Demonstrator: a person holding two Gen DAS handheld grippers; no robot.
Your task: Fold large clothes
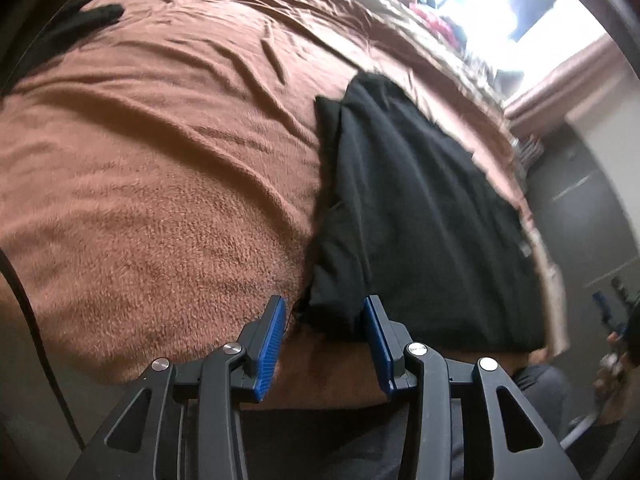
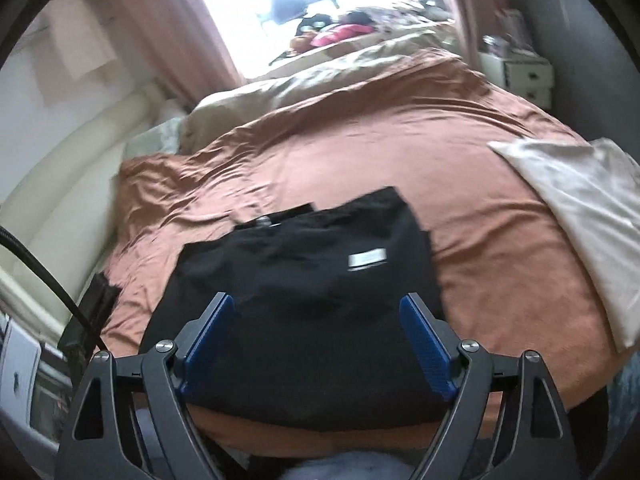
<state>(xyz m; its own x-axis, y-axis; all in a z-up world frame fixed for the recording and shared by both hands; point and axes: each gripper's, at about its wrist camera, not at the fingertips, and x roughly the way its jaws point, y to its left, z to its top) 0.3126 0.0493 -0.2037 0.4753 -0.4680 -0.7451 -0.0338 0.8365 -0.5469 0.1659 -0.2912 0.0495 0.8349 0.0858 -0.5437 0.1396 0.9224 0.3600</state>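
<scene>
The black garment (image 2: 304,280) is lying on the brown bedspread (image 2: 400,152) near the bed's front edge, already gathered into a compact, layered rectangle with a white label facing up (so most of the folding is looking done). Both tools are hanging released above it: the right gripper (image 2: 318,320) is gaping wide, the left gripper (image 1: 325,322) is standing partly open, neither grasping cloth. Perhaps a final fold or some smoothing is remaining.
</scene>
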